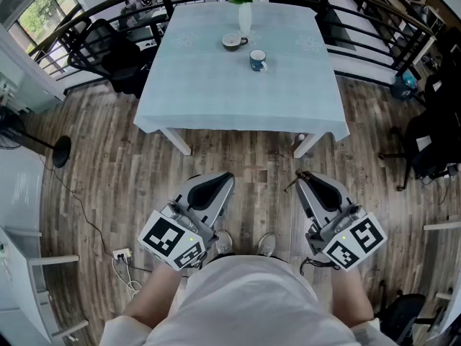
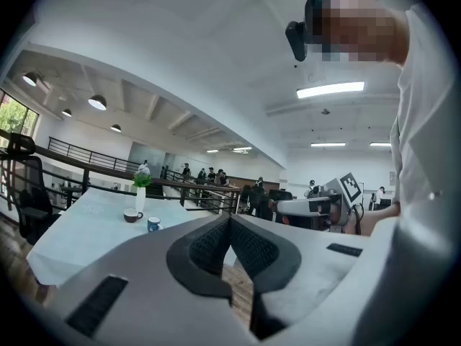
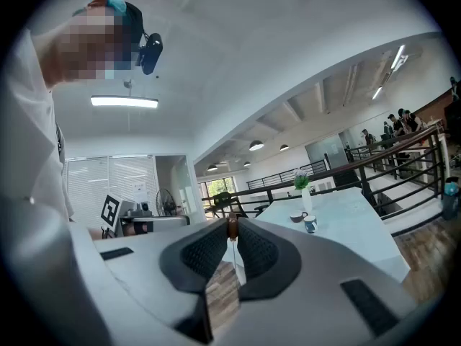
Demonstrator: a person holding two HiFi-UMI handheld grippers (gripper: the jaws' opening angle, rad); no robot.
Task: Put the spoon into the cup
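On the pale blue table (image 1: 216, 92) ahead stand a blue cup (image 1: 257, 60) and a dark, white-lined cup (image 1: 233, 42). I hold both grippers low over the wooden floor, well short of the table. My right gripper (image 1: 298, 174) is shut on a thin spoon (image 3: 232, 228); its brown end pokes up between the pads and its slim stem (image 1: 291, 185) hangs down. The left gripper (image 1: 229, 175) is shut with nothing in it. The left gripper view shows the blue cup (image 2: 153, 224) far off, and so does the right gripper view (image 3: 310, 223).
A white vase with a green plant (image 1: 245, 9) stands at the table's far edge. Black office chairs (image 1: 108, 49) sit to the table's left, and a black railing (image 1: 374, 13) runs behind it. A power strip and cables (image 1: 121, 254) lie on the floor at my left.
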